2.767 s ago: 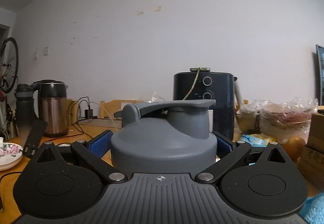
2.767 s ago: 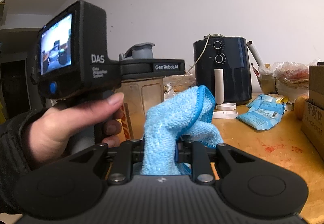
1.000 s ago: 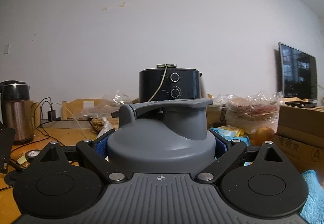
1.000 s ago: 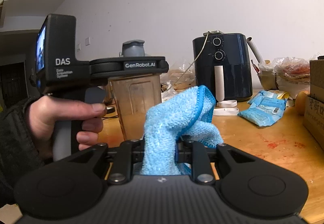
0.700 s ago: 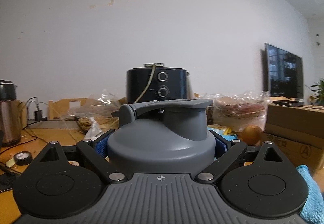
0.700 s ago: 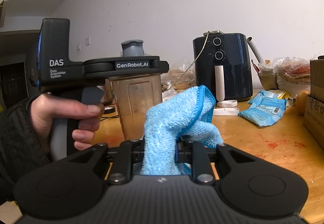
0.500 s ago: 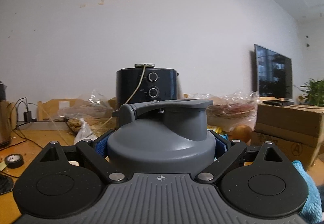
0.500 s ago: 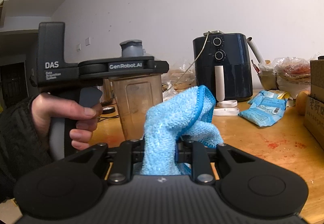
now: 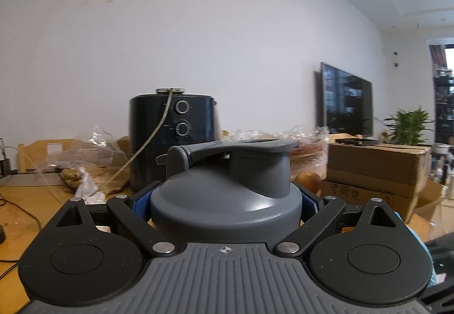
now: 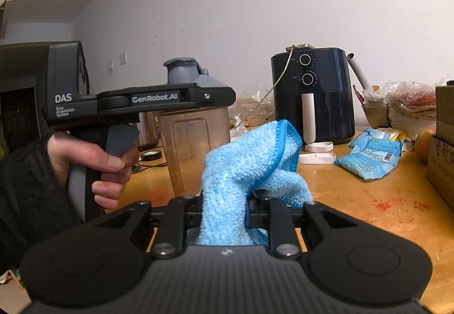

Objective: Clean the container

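Taking the black air fryer [image 10: 312, 98] on the wooden table [image 10: 354, 200] as the landmark, the account ran from its far left to its right. Farthest left of the fryer, a hand [image 10: 93, 163] in a dark sleeve gripped the handle of the left gripper [image 9: 225, 200], whose body read "DAS" and "GenRobot.AI". Its blue-padded fingers [image 9: 140, 201] were clamped on either side of the container [image 10: 195, 143], just under the grey flip-top lid [image 9: 227, 186]. The container, a translucent brownish tumbler, stood upright to the left of the fryer and nearer the camera than it; its base was hidden, so whether it touched the table could not be told. A small round dial lay on the table behind the tumbler.

Nearer than the fryer and slightly left of it, the right gripper [image 10: 227, 217] was closed on a bunched blue microfibre cloth [image 10: 249, 172], which rose above the fingers and stayed clear of the container.

At the fryer's foot lay two white rings [image 10: 317, 152]. To the right of the fryer sat a blue snack packet [image 10: 371, 155], then clear plastic bags [image 10: 408, 101], an orange fruit [image 10: 424, 140] and a cardboard box [image 10: 442, 149]. Farther right of the fryer, in the left wrist view, a wall television [image 9: 346, 104] and a potted plant [image 9: 408, 126] showed.
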Action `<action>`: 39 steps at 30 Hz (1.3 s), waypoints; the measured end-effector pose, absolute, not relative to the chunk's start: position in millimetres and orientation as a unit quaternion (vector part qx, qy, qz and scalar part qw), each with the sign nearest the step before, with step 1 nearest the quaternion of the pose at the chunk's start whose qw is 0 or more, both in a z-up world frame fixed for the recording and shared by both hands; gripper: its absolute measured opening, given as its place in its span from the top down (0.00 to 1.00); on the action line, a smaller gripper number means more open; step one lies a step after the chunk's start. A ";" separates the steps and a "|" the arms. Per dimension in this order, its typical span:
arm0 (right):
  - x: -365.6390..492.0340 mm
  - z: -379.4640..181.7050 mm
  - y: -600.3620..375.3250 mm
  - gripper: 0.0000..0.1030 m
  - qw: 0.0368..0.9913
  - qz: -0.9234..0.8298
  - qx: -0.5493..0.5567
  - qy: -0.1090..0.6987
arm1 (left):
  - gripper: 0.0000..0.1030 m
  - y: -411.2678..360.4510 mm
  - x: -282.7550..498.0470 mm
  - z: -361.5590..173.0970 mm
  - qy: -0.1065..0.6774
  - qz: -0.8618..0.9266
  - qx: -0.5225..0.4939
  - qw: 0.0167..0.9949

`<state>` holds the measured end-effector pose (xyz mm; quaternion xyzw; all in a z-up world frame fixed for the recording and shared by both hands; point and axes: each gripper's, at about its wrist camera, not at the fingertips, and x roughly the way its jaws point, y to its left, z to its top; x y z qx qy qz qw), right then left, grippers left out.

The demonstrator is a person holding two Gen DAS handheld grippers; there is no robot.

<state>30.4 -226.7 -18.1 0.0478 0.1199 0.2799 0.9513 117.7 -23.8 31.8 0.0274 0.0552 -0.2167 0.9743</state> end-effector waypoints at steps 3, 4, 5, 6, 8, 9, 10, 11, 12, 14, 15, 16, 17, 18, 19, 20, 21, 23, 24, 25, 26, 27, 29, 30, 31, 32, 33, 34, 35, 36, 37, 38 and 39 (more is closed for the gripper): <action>31.6 -18.6 -226.8 0.82 0.951 0.281 0.049 0.120 | 0.08 -20.1 119.7 31.1 0.055 -0.237 0.029 0.970; 31.8 -18.4 -226.6 0.82 0.951 0.282 0.049 0.120 | 0.08 -18.8 120.4 30.7 0.055 -0.244 0.029 0.968; 31.9 -18.2 -226.4 0.82 0.950 0.283 0.049 0.120 | 0.08 -17.5 121.1 30.4 0.055 -0.250 0.029 0.966; 32.0 -18.1 -226.2 0.82 0.950 0.284 0.049 0.120 | 0.08 -16.2 121.6 30.0 0.055 -0.257 0.030 0.965; 32.2 -17.7 -225.9 0.82 0.950 0.286 0.049 0.119 | 0.08 -12.7 122.9 29.3 0.054 -0.270 0.030 0.961; 32.3 -17.5 -225.8 0.82 0.949 0.288 0.049 0.118 | 0.08 -10.6 123.8 29.0 0.054 -0.277 0.031 0.959; 32.6 -17.5 -225.6 0.82 0.949 0.289 0.049 0.118 | 0.08 -8.3 125.0 28.8 0.054 -0.286 0.031 0.956; 32.9 -17.5 -225.5 0.82 0.949 0.289 0.049 0.118 | 0.08 -6.0 126.2 28.5 0.054 -0.294 0.032 0.954; 33.2 -17.6 -225.3 0.82 0.948 0.290 0.049 0.118 | 0.08 -4.3 126.9 28.2 0.054 -0.301 0.032 0.952; 33.3 -18.1 -224.0 0.83 0.948 0.292 0.048 0.118 | 0.08 -0.8 128.4 27.8 0.053 -0.314 0.032 0.947; 33.3 -18.4 -223.3 0.84 0.947 0.293 0.048 0.118 | 0.08 1.0 129.2 27.5 0.053 -0.321 0.032 0.945; 33.1 -18.6 -222.3 0.85 0.947 0.295 0.047 0.119 | 0.08 2.7 129.9 27.3 0.052 -0.327 0.032 0.943; 33.5 -18.6 -221.3 0.85 0.946 0.296 0.047 0.119 | 0.08 4.4 130.6 27.0 0.052 -0.334 0.032 0.941; 33.6 -18.7 -220.3 0.85 0.946 0.298 0.046 0.119 | 0.08 6.2 131.4 26.8 0.052 -0.341 0.032 0.938; 33.7 -18.7 -219.0 0.85 0.946 0.299 0.045 0.118 | 0.08 7.9 132.1 26.5 0.051 -0.347 0.032 0.936; 33.7 -18.5 -217.7 0.85 0.945 0.301 0.044 0.118 | 0.08 9.7 132.9 26.3 0.051 -0.354 0.032 0.933; 33.9 -18.3 -216.6 0.85 0.945 0.303 0.043 0.118 | 0.08 11.2 133.6 26.1 0.051 -0.360 0.032 0.931; 34.9 -17.6 -213.9 0.85 0.944 0.306 0.040 0.116 | 0.08 10.1 133.6 25.8 0.050 -0.359 0.032 0.931; 34.5 -17.1 -212.7 0.85 0.944 0.308 0.039 0.115 | 0.08 9.3 133.8 25.8 0.050 -0.359 0.032 0.931; 35.3 -16.4 -211.4 0.85 0.943 0.310 0.038 0.114 | 0.08 5.7 135.6 26.6 0.050 -0.359 0.033 0.931; 36.1 -15.8 -210.1 0.85 0.943 0.311 0.037 0.113 | 0.08 5.2 135.3 26.7 0.050 -0.359 0.033 0.931; 37.0 -15.2 -208.9 0.85 0.943 0.313 0.036 0.112 | 0.08 4.9 135.0 26.9 0.050 -0.359 0.033 0.931; 39.3 -14.0 -206.5 0.85 0.942 0.316 0.035 0.109 | 0.08 5.6 134.5 27.1 0.050 -0.359 0.033 0.931; 40.8 -13.3 -205.2 0.85 0.942 0.317 0.034 0.109 | 0.08 6.4 133.8 25.6 0.050 -0.359 0.033 0.931; 42.5 -12.6 -203.7 0.85 0.941 0.319 0.034 0.108 | 0.08 7.2 133.3 24.3 0.050 -0.359 0.033 0.931; 44.3 -11.8 -202.0 0.85 0.940 0.321 0.033 0.107 | 0.08 7.2 133.1 24.3 0.051 -0.359 0.033 0.931; 45.7 -11.1 -200.2 0.85 0.940 0.323 0.031 0.106 | 0.08 7.2 133.0 24.4 0.051 -0.359 0.033 0.931; 47.1 -10.0 -197.8 0.85 0.939 0.326 0.029 0.105 | 0.08 7.2 132.8 24.4 0.051 -0.359 0.033 0.932; 48.3 -8.8 -195.4 0.85 0.939 0.328 0.026 0.103 | 0.08 7.3 132.7 24.5 0.051 -0.359 0.033 0.932; 49.4 -7.7 -193.1 0.85 0.938 0.331 0.024 0.102 | 0.08 7.3 132.6 24.5 0.051 -0.358 0.033 0.932; 50.6 -6.4 -190.8 0.85 0.937 0.333 0.021 0.099 | 0.08 7.3 132.5 24.6 0.052 -0.358 0.033 0.932; 51.8 -5.1 -188.4 0.85 0.937 0.335 0.019 0.097 | 0.08 7.7 132.5 25.1 0.053 -0.358 0.033 0.932; 53.2 -4.0 -186.3 0.85 0.937 0.335 0.016 0.096 | 0.08 8.0 132.5 25.6 0.054 -0.358 0.034 0.931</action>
